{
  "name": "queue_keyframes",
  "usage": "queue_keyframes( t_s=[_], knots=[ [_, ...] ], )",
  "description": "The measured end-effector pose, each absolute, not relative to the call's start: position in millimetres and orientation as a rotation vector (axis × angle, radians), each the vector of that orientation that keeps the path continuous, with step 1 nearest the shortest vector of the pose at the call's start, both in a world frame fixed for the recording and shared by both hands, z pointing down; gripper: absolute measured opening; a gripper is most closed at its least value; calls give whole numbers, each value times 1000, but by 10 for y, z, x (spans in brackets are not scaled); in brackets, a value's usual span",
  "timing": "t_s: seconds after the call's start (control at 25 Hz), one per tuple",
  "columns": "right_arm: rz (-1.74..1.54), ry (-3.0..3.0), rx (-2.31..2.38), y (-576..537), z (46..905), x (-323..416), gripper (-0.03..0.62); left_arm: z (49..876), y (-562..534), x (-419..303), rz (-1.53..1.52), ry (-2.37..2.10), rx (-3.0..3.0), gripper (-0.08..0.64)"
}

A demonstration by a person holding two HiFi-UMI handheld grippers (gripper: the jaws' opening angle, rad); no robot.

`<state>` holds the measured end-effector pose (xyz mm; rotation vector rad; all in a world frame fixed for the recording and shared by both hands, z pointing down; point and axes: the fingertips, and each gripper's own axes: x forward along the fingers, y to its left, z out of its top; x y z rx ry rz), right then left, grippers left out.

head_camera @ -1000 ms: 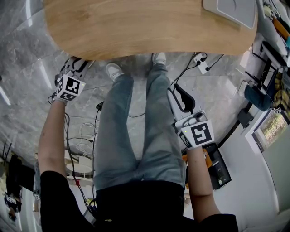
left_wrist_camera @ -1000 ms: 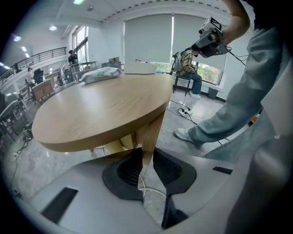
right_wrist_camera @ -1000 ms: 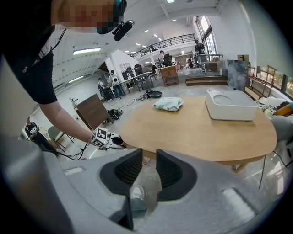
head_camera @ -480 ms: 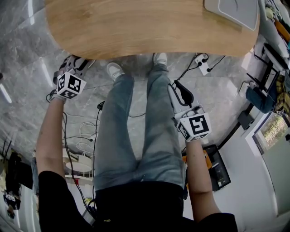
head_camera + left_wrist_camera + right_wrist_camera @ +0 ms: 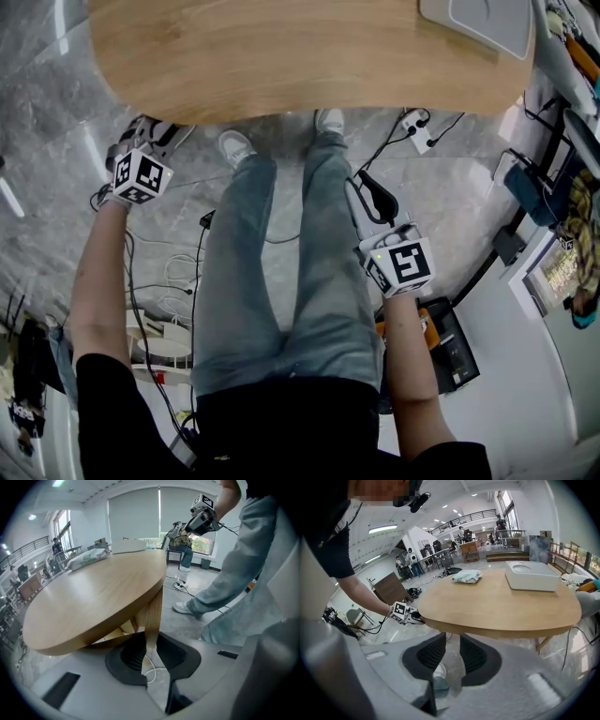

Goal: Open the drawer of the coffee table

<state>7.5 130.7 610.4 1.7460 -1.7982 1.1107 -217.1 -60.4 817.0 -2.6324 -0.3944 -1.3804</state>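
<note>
The oval wooden coffee table [image 5: 309, 56] fills the top of the head view; no drawer front shows in any view. My left gripper [image 5: 148, 129] hangs by the table's near left edge, apart from it. Its jaws [image 5: 148, 639] stand a little apart with nothing between them, so it is open; a table leg [image 5: 154, 616] shows through the gap. My right gripper [image 5: 367, 187] hangs lower, beside the person's right leg, short of the table edge. It [image 5: 452, 651] is open too, with only floor between its jaws.
A white tray [image 5: 478, 23] stands on the table's far right, and a folded cloth [image 5: 468, 576] lies beyond it. The person's jeans-clad legs [image 5: 281, 262] stand between the grippers. A power strip [image 5: 417, 131] and cables [image 5: 178, 281] lie on the grey floor.
The left gripper has rolled slightly and edged left in the head view. The right gripper has sunk a little. Neither has touched the table.
</note>
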Motion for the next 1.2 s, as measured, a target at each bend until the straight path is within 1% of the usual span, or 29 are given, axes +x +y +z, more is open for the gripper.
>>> queue_keyframes(
  t_s=[0.4, 0.64, 0.72, 0.84, 1.08, 1.2],
  knots=[
    [1134, -1785, 1738, 1399, 6171, 30, 94, 8159, -339, -2308, -1394, -419, -2624, 78],
    [1131, -1734, 1713, 1446, 6396, 176, 95, 8156, -322, -2317, -1416, -383, -2640, 80],
    [1110, -1707, 1696, 1449, 6540, 287, 135, 8164, -320, -2317, -1423, -385, -2635, 80],
    [1054, -1661, 1663, 1427, 6796, 495, 153, 8178, -325, -2316, -1438, -388, -2623, 80],
    [1020, -1584, 1576, 1441, 7263, 896, 224, 8174, -324, -2310, -1480, -356, -2615, 80],
    [1010, -1585, 1522, 1414, 7443, 999, 244, 8171, -336, -2307, -1505, -339, -2606, 81]
  ],
)
